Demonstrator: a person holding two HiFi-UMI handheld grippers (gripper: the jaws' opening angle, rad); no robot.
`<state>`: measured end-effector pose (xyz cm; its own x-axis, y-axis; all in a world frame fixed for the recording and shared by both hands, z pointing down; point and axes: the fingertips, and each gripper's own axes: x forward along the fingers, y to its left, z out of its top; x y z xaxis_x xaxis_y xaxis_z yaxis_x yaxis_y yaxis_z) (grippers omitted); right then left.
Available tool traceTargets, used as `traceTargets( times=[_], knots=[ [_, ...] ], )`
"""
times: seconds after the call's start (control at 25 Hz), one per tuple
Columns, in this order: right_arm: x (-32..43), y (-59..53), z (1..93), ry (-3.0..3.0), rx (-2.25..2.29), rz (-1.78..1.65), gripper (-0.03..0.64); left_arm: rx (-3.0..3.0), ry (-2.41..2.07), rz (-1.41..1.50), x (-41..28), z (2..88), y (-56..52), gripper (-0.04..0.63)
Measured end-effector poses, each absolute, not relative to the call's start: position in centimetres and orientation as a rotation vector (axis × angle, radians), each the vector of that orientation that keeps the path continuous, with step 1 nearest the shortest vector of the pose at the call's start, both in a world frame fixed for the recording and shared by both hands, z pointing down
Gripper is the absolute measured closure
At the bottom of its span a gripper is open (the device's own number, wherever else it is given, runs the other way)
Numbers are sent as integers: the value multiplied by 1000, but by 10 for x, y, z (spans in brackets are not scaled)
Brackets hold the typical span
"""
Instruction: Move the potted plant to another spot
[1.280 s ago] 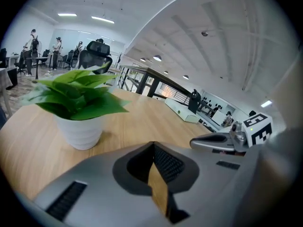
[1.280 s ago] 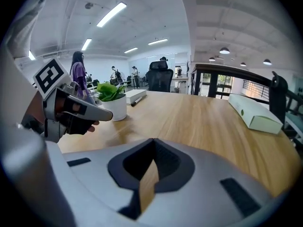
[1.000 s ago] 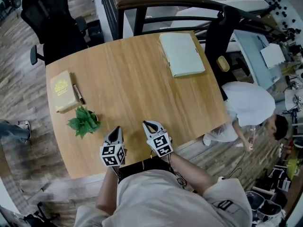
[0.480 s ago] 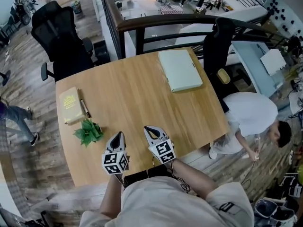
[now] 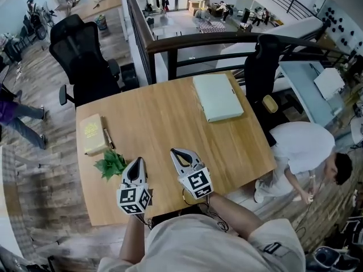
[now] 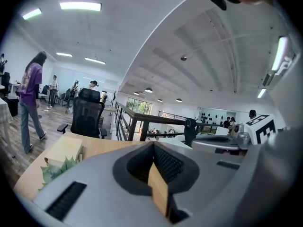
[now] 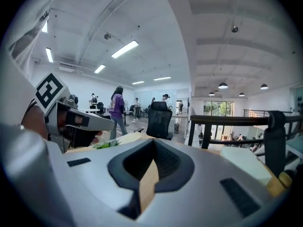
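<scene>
Bench [image 5: 170,118] held potted plant [image 5: 112,164] | left gripper [image 5: 138,163], right gripper [image 5: 177,152] fingers were together — empty | risk: unopened fingers might topple it

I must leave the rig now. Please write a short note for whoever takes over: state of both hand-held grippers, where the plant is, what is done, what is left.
Left hand-held gripper: shut, empty, above the table's near edge.
Right hand-held gripper: shut, empty, beside the left one.
Plant: on the table, just left of the left hand-held gripper, next to the book and pen; not held.
Done: nothing visible.
Left: open a hand-held gripper, take the plant, set it upright on a bare spot, perhaps mid-table.
</scene>
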<state>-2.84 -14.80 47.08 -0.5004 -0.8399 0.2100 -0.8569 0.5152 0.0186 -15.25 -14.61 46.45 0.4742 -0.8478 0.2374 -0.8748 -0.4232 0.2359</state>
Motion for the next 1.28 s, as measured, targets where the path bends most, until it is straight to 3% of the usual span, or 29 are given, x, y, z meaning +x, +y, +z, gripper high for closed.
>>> traceTargets(
  times=[0.56, 1.28],
  knots=[
    [-26, -154, 374, -2683, 1468, -12, 614, 2481, -1645, -21, -169, 374, -135, 584],
    [-32, -154, 368, -2717, 1407, -53, 614, 2428, -1773, -120, -183, 359, -122, 583]
  ],
)
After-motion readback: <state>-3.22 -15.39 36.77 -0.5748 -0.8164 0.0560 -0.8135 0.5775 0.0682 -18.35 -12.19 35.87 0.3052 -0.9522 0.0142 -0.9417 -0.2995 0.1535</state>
